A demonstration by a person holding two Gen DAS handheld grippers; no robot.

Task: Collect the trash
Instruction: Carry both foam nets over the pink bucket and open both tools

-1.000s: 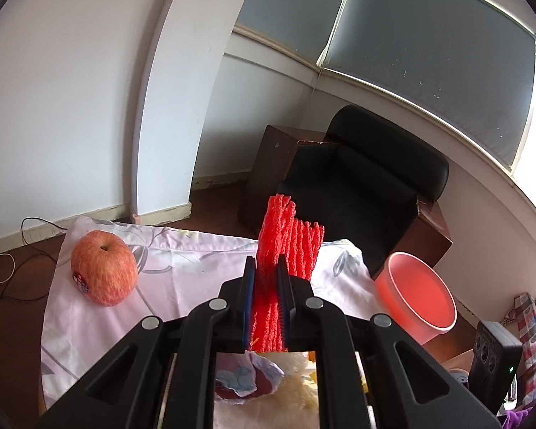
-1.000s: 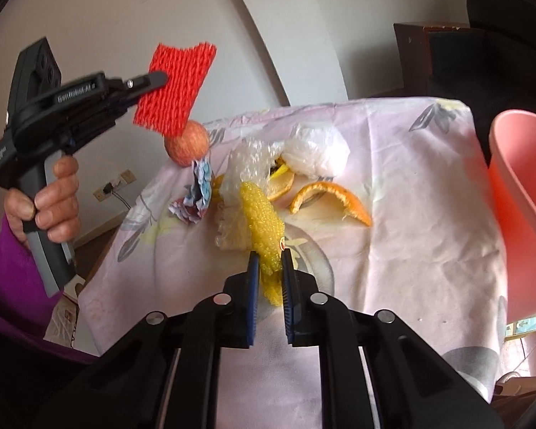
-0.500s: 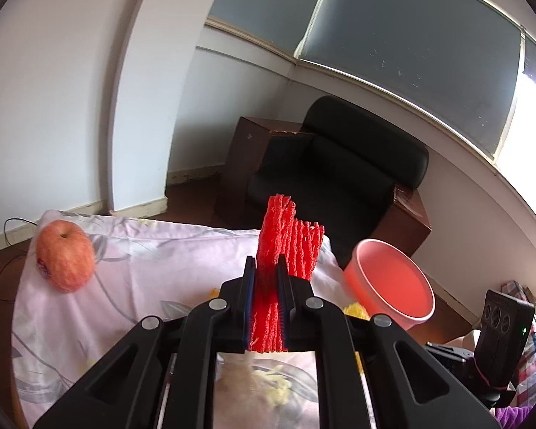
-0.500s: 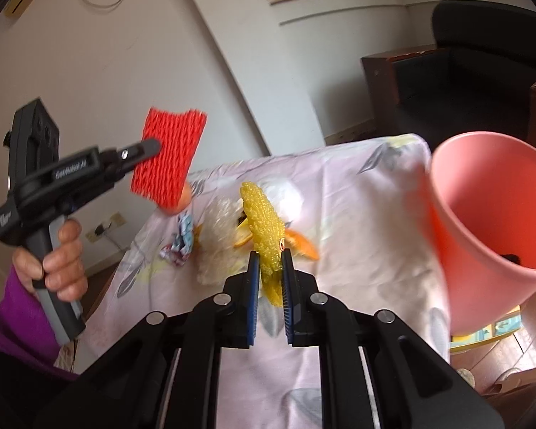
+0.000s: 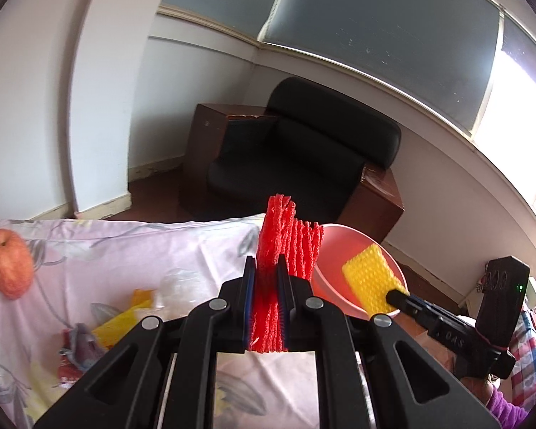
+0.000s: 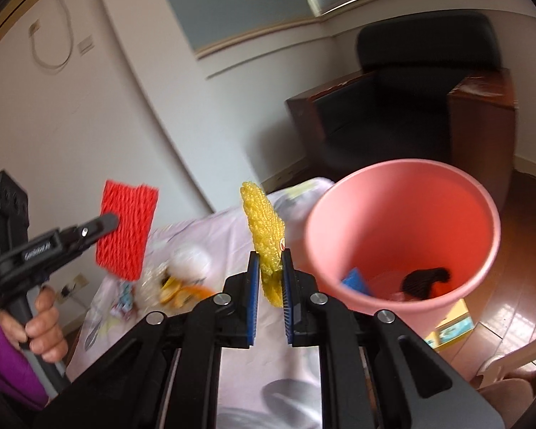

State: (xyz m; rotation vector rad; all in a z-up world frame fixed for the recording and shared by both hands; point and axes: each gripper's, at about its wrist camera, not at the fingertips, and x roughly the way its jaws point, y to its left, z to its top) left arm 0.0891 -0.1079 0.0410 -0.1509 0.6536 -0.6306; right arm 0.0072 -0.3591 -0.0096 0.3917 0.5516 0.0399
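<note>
A: Right, left gripper (image 5: 264, 307) clamped on red foam net (image 5: 286, 246), held above the cloth-covered table (image 5: 125, 250); right gripper (image 6: 269, 286) clamped on yellow foam net (image 6: 262, 221), just beside the pink bucket (image 6: 403, 186).

B: Handling?

A: Likely light, soft, springy. Pinching the lower edge holds fine; probably drops cleanly.

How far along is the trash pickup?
Partly done: the pink bin already holds a few scraps. In hand: left gripper grips red foam netting, right gripper grips yellow netting near the bin. Left: peels and wrappers on the tablecloth.
</note>
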